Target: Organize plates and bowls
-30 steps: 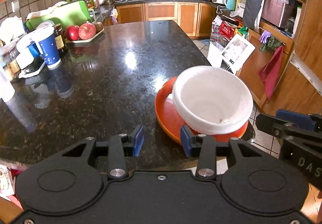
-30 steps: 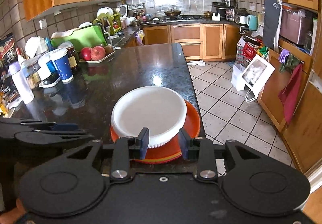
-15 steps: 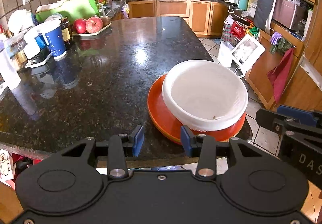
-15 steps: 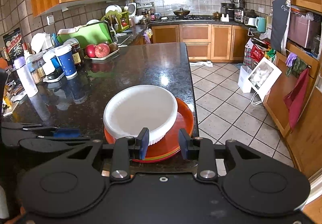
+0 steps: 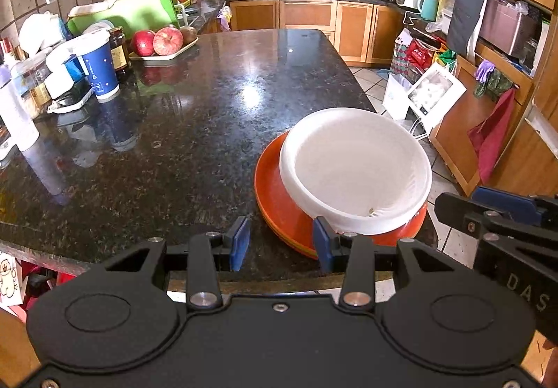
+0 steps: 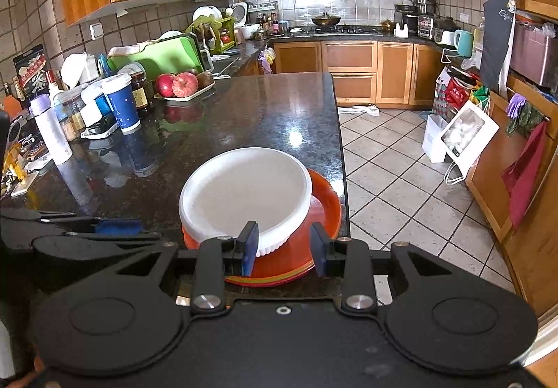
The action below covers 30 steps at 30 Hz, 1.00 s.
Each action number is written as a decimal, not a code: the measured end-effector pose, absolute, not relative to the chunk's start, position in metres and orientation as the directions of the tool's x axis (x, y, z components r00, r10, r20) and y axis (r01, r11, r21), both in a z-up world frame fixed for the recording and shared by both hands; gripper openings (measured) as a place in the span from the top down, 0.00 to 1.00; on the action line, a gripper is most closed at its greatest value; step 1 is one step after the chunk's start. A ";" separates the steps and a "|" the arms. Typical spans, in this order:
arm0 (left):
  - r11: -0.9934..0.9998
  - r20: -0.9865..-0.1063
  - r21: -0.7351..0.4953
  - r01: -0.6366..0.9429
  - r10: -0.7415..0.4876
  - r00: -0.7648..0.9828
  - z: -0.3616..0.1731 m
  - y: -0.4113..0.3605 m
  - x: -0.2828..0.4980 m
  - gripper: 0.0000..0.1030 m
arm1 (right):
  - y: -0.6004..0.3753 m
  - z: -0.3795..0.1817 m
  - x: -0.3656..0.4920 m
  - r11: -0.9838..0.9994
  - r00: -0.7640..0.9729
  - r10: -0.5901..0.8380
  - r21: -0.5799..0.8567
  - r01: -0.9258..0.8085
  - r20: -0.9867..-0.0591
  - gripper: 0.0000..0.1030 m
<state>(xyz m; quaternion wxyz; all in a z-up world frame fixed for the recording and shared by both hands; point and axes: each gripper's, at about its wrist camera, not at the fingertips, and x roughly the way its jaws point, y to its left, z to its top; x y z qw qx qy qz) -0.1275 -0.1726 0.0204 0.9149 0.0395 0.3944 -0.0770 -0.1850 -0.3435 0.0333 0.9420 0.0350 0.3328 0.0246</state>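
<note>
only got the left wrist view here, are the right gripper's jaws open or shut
Observer: Open. The right gripper shows a clear gap between its jaws, with nothing clamped.
Operator: whats in the gap
Observer: The near rim of the white bowl, with the orange plate under it. I cannot tell whether the tips reach them.
Operator: anything on the floor past the counter
Observer: A white cloth lies on the tiles by the far cabinets.

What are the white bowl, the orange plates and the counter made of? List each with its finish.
White bowl: probably foam or pressed paper, matte, with a ribbed outer wall.
Orange plates: likely plastic or melamine; smooth, slightly glossy, thin stacked edges.
Counter: polished granite by the look of it, dark and speckled, mirroring lights and cups.
</note>
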 end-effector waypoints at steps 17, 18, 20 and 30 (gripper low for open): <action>0.988 -0.733 0.012 0.156 -0.098 0.674 0.020 -0.175 -0.128 0.52 | -0.346 0.033 -0.185 0.996 0.770 0.077 0.087 -0.028 -0.633 0.67; 0.987 -0.733 0.011 0.157 -0.099 0.673 0.020 -0.174 -0.128 0.52 | -0.346 0.034 -0.185 0.996 0.771 0.077 0.089 -0.027 -0.632 0.67; 0.987 -0.732 0.009 0.158 -0.101 0.674 0.020 -0.174 -0.128 0.52 | -0.347 0.034 -0.186 0.996 0.773 0.077 0.089 -0.026 -0.629 0.67; 0.989 -0.729 0.010 0.147 -0.094 0.678 0.023 -0.175 -0.131 0.52 | -0.345 0.032 -0.187 0.996 0.772 0.072 0.089 -0.020 -0.631 0.67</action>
